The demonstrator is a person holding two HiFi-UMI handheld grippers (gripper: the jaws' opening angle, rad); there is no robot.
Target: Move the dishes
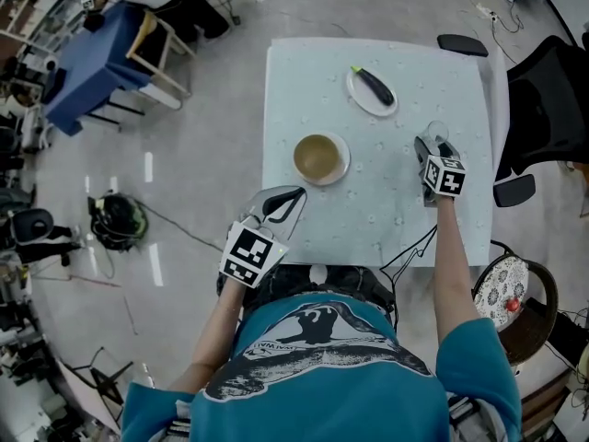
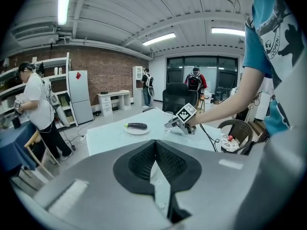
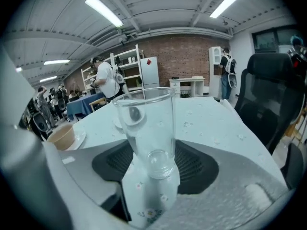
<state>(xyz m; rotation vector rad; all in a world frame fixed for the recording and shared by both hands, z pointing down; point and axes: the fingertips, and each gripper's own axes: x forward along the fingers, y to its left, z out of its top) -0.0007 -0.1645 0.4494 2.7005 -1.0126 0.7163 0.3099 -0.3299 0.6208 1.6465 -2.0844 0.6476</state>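
A clear tall glass (image 3: 148, 123) stands between my right gripper's (image 3: 154, 153) pads, which press its base on both sides. In the head view that gripper (image 1: 434, 142) and the glass (image 1: 436, 133) are over the right part of the light blue table (image 1: 460, 210). A tan bowl on a saucer (image 1: 320, 158) sits mid-table, also at the left of the right gripper view (image 3: 62, 137). A white plate with an eggplant (image 1: 373, 88) lies at the far side. My left gripper (image 1: 296, 194) hovers at the near left edge, shut and empty (image 2: 155, 143).
A black office chair (image 1: 548, 99) stands right of the table and a wicker stool (image 1: 515, 297) near its right front corner. A blue table with a wooden chair (image 1: 101, 58) is far left. A black bag (image 1: 118, 221) and cables lie on the floor. People stand further off (image 2: 36, 104).
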